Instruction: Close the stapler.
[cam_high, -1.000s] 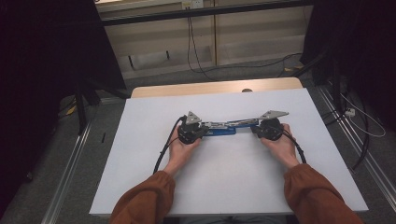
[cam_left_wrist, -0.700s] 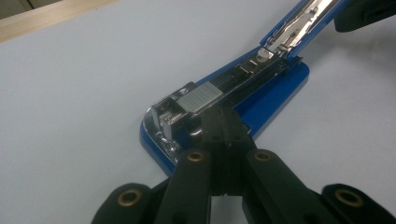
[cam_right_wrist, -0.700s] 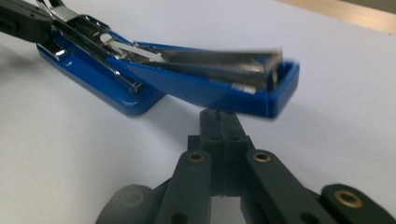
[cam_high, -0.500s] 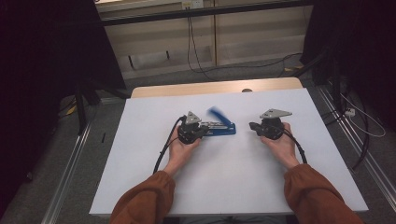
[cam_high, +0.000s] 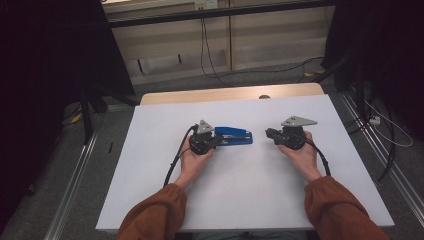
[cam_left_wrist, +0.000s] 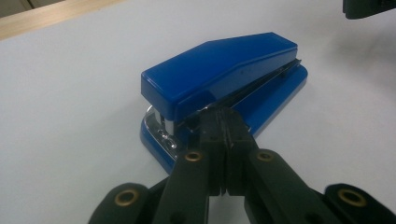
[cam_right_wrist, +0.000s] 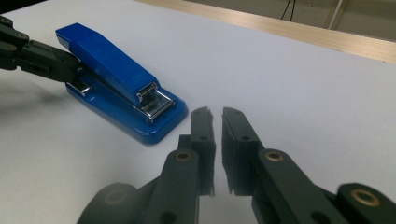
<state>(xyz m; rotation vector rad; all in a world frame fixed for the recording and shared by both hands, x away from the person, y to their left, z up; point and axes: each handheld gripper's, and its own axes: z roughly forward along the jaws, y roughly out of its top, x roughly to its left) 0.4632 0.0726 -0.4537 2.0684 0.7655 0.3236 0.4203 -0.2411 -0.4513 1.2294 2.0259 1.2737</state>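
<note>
- High view: the blue stapler (cam_high: 234, 135) lies flat and closed on the white table cover (cam_high: 240, 200), toward the middle of the sheet, its long side running left to right.
- Left gripper (cam_high: 216, 140) sits at the stapler's left end; in the left gripper view its jaws are pressed together with no gap, and their tips (cam_left_wrist: 223, 122) touch the stapler (cam_left_wrist: 224, 79) at the slot between the blue top arm and the base. Whether they pinch any part of it I cannot tell.
- Right gripper (cam_high: 269, 133) rests well to the right of the stapler, apart from it, with bare sheet between. In the right gripper view its jaws have just been opening and now stand a narrow slit apart (cam_right_wrist: 217, 116), with nothing between them; the stapler's metal front end (cam_right_wrist: 152, 103) lies just beyond and left of the tips.
- Behind the stapler, past the sheet's far edge, a strip of wooden tabletop (cam_high: 225, 94) shows.
</note>
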